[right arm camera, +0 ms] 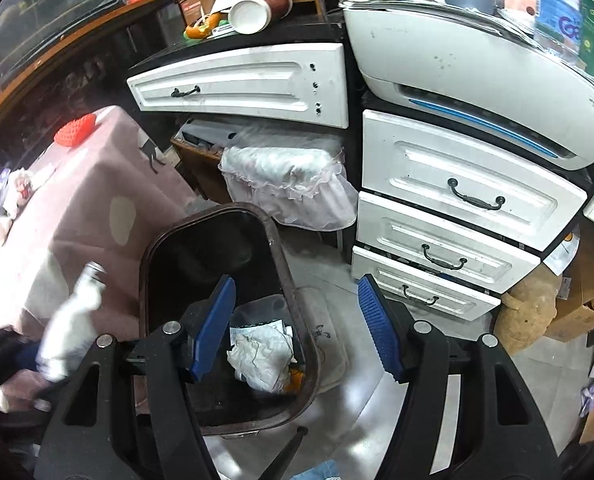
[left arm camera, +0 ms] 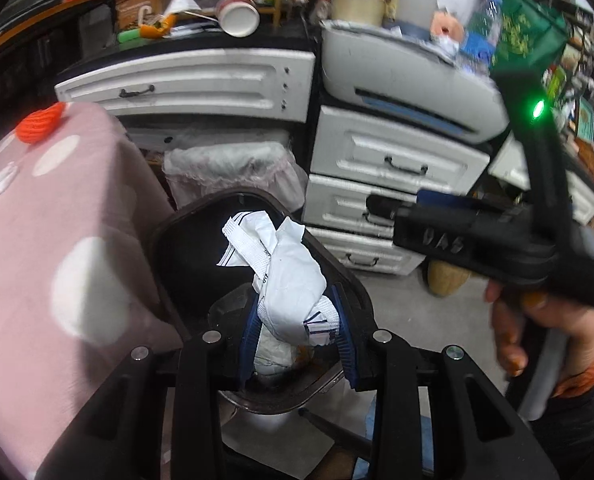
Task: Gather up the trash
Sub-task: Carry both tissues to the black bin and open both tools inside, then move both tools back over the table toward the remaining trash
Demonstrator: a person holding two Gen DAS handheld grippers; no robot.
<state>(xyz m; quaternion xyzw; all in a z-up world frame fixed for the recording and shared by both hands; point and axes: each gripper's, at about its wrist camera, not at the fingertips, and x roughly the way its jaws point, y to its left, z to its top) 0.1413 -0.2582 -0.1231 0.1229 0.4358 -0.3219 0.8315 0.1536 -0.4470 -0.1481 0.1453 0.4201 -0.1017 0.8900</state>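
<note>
Black grippers [right arm camera: 297, 328], ribbed blue pads [right arm camera: 377, 328], perhaps an orange cuff [left arm camera: 589, 372].

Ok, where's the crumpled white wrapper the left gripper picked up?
In the left wrist view the white wrapper sits low centre, pinched in the left gripper directly above the open dark bin, beside the pink spotted tablecloth.

My feeds are evenly lit, with soft glare on the floor [right arm camera: 361, 396]. Fisheye bends the drawers [right arm camera: 469, 188] and blackens the corners. Motion blur smears the pink cloth [left arm camera: 57, 240] and a white bottle [right arm camera: 73, 328].
</note>
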